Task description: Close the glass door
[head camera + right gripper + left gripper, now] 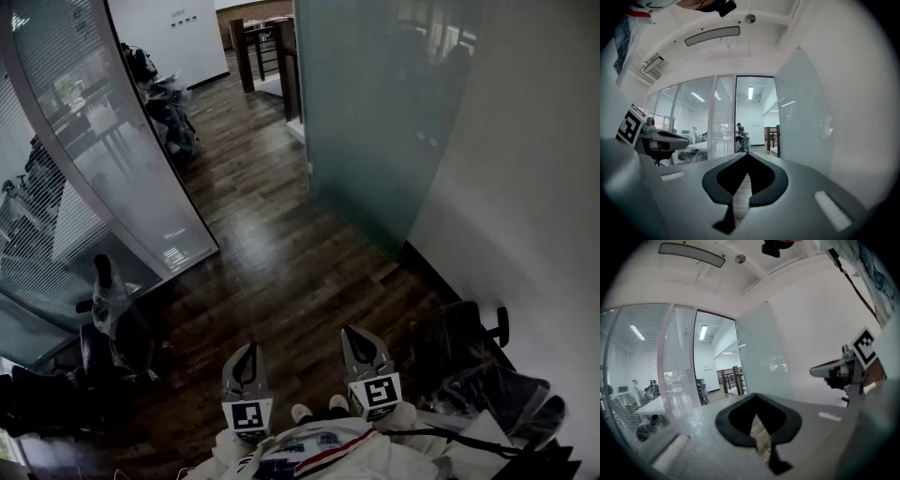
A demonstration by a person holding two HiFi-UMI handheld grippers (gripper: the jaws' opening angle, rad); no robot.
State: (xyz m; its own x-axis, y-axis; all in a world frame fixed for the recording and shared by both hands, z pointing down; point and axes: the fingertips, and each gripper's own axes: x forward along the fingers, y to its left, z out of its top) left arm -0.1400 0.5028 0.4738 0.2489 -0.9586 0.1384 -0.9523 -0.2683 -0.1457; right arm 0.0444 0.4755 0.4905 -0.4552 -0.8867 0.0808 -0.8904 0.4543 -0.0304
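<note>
Dark wooden floor [272, 253] runs between a glass partition [103, 159] and a white wall [534, 187]. The frosted glass door [375, 122] stands ahead along that wall. The left gripper [248, 349] and right gripper [351, 332] are well apart from it, jaws pressed together, empty.

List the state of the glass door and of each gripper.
glass door: open, standing to the right of the doorway.
left gripper: shut, nothing between its jaws.
right gripper: shut, nothing between its jaws.
</note>
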